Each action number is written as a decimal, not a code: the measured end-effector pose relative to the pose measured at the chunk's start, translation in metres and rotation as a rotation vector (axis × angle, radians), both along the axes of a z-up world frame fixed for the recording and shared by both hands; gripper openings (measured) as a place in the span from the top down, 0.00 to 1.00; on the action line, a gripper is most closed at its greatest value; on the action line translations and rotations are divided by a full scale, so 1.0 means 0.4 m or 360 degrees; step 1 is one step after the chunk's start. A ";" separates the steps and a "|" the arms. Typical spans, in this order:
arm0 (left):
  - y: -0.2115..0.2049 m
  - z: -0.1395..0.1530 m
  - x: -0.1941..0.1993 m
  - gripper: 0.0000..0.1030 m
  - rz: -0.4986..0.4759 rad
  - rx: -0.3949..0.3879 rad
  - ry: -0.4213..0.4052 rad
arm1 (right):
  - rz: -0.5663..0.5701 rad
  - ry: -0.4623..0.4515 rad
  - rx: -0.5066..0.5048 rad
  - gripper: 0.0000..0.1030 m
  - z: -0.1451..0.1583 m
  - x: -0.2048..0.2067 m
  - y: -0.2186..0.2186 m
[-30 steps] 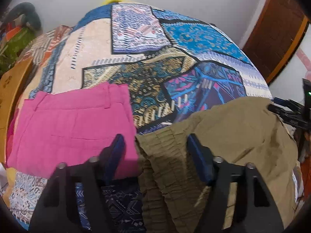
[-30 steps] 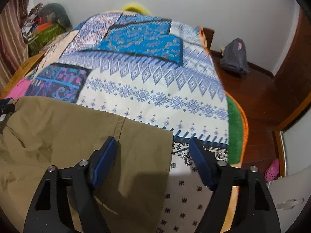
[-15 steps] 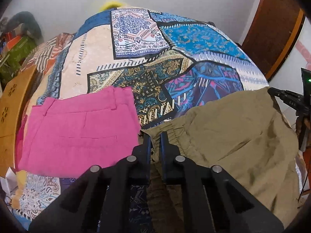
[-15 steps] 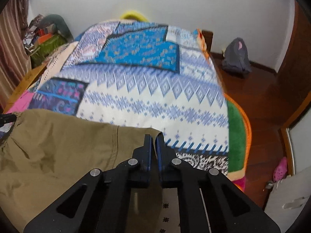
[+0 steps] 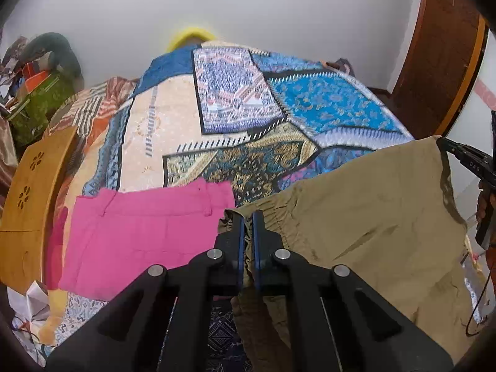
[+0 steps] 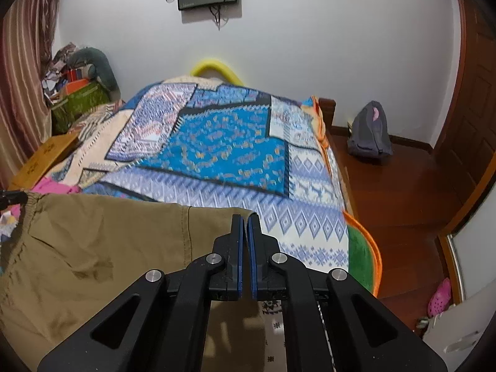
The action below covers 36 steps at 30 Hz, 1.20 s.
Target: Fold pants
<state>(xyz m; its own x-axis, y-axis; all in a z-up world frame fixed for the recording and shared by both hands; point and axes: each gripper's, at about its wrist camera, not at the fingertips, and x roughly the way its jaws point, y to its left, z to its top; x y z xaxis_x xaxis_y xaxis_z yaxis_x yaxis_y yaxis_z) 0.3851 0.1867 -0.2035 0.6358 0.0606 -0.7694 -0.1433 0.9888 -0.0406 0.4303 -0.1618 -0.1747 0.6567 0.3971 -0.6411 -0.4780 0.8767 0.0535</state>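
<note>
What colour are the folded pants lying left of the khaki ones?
Pink, plain, no pattern. Clearest in the left wrist view.

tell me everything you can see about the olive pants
The olive pants look like thin woven cotton in a khaki-olive tone, creased, with a darker patch on the fabric. One end has a gathered elastic waistband, pinched by the shut left gripper; the opposite corner, near a stitched seam, is pinched by the shut right gripper. The top edge is stretched between the two and raised, while the rest hangs slack over the patchwork bedspread. The pink pants lie flat beside them.

khaki pants [image 5: 372, 223] cut off below
</note>
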 end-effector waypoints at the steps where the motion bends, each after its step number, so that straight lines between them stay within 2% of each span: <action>1: -0.002 0.010 -0.003 0.96 -0.0003 0.0003 -0.0013 | 0.0002 -0.0010 0.0004 0.97 0.011 -0.008 0.000; 13: -0.083 0.198 -0.156 0.97 -0.0075 0.0031 -0.0185 | 0.0012 -0.0124 0.0133 0.97 0.198 -0.178 -0.086; 21: -0.141 0.277 -0.306 0.97 -0.0173 0.0025 -0.0222 | 0.0005 -0.0179 0.0239 0.97 0.287 -0.328 -0.159; 23: -0.164 0.281 -0.336 0.97 -0.0198 0.0063 -0.0210 | 0.0021 -0.0175 0.0210 0.97 0.286 -0.354 -0.160; 28: -0.191 0.257 -0.363 0.99 -0.0196 0.0164 -0.0166 | 0.0020 -0.0049 0.0194 0.97 0.234 -0.363 -0.151; 32: -0.173 0.229 -0.348 0.99 -0.0183 0.0130 -0.0122 | 0.0055 0.0072 0.0133 0.96 0.184 -0.324 -0.112; 35: -0.146 0.201 -0.325 0.99 -0.0155 0.0102 -0.0091 | 0.0077 0.0116 0.0047 0.88 0.139 -0.267 -0.060; 36: -0.137 0.192 -0.319 0.99 -0.0148 0.0095 -0.0085 | 0.0084 0.0127 0.0030 0.81 0.124 -0.244 -0.042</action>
<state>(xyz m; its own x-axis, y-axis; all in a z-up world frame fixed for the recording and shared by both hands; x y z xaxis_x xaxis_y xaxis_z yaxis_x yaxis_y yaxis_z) 0.2577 0.1319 -0.1267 0.6808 0.0441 -0.7311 -0.0500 0.9987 0.0136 0.3327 -0.1788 -0.1253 0.5814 0.4424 -0.6828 -0.5173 0.8488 0.1095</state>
